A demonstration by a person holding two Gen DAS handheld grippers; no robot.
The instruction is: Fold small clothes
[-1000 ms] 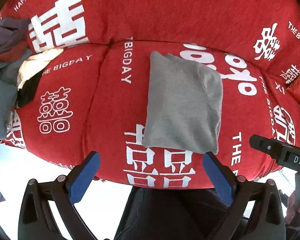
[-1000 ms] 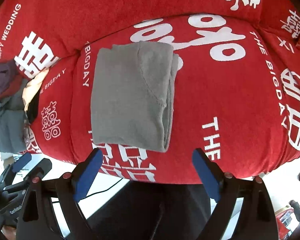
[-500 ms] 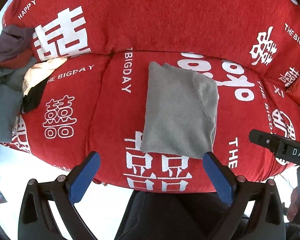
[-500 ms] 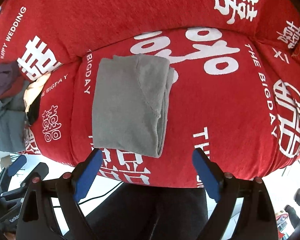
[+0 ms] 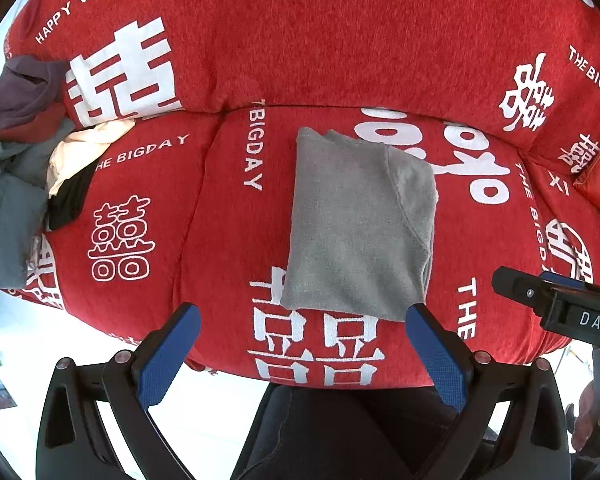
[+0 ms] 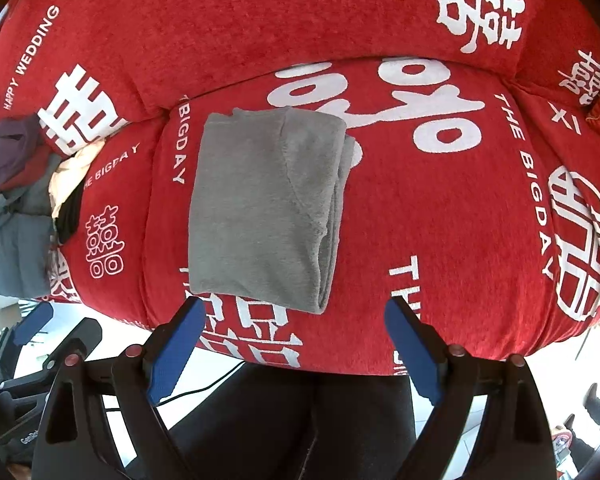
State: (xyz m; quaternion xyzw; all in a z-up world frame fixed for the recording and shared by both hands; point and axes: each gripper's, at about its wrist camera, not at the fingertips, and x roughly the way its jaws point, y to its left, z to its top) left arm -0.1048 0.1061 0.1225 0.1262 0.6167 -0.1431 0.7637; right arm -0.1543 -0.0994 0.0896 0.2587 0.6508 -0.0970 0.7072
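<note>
the grey garment (image 5: pixel 360 228) lies folded into a rectangle on the seat cushion of the red sofa (image 5: pixel 148 208), at the centre of the left wrist frame and centre left of the right wrist frame (image 6: pixel 266 208). its layered open edges face the right of both frames; the folded edge runs along the left. the garment partly covers the white printed characters on the sofa cover.

left gripper (image 5: pixel 304 354): fingers spread wide, nothing between them, at the lower edge of the left wrist frame, apart from the garment. the right-hand blue pad (image 5: pixel 436 356) appears just below the garment's lower right corner; contact cannot be confirmed from this view.

right gripper (image 6: pixel 294 354): fingers spread wide, holding nothing, at the lower edge of the right wrist frame, below the garment's near edge.

a pile of unfolded clothes (image 5: pixel 16 168) sits at the left edge of both frames, well apart from the garment. dark trouser legs (image 6: pixel 300 424) show at the bottom centre, below the sofa front
</note>
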